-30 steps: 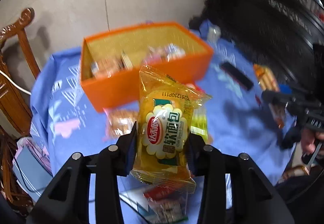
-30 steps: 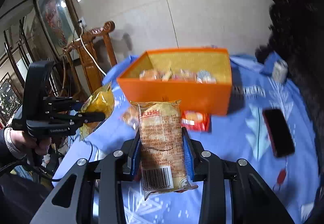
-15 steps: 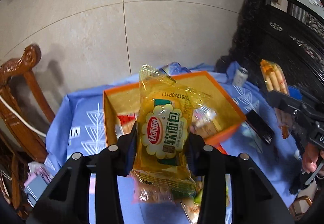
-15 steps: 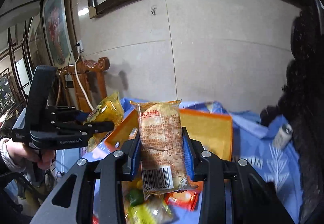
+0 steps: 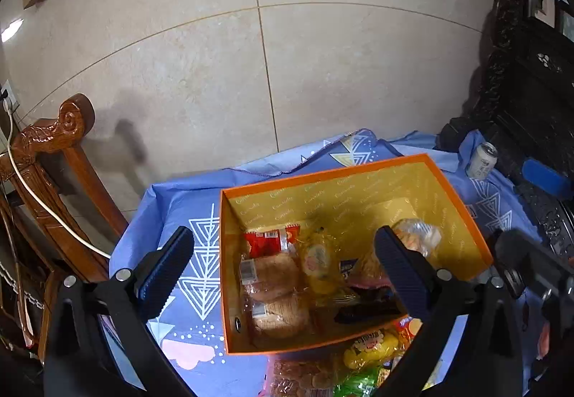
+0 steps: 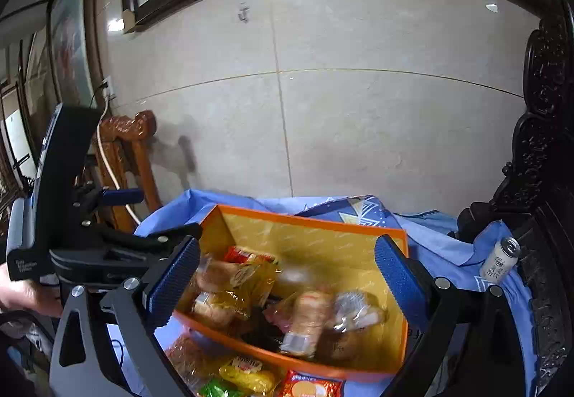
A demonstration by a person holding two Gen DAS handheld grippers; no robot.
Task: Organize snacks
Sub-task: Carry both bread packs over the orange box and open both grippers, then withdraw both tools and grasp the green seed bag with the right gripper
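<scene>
- Both packets have left the jaws since a second ago: the yellow soft-bread packet (image 5: 317,262) that the left gripper (image 5: 283,268) pinched and the tan biscuit packet (image 6: 305,320) that the right gripper (image 6: 287,275) pinched now lie inside the orange box (image 5: 358,169).
- Left gripper: jaws opening, spread wide, nothing pressed between the pads; it hangs over the near-left part of the orange box.
- Right gripper: jaws opening as well, spread wide and bare, over the near side of the orange box, whose contents show in the gap.
- Inside the orange box: a red wrapper (image 5: 272,241) at the far left, two clear-wrapped bread rolls (image 5: 276,296) along the left wall, a clear packet (image 5: 416,235) toward the right, a dark packet near the front wall.
- Just outside the front wall of the orange box, more loose snacks lie on the blue tablecloth (image 5: 172,203): a yellow packet (image 6: 247,375), a green packet (image 6: 215,390) and a red-orange packet (image 6: 310,386).
- A drink can (image 6: 500,262) stands to the right of the orange box, well apart, close to dark carved furniture (image 6: 541,160).
- A carved wooden chair (image 5: 50,160) with a white cable (image 5: 39,203) across it stands left of the orange box, against the tiled wall.
- In the right wrist view the left gripper's body and the person's hand (image 6: 25,296) sit to the left of the orange box.
</scene>
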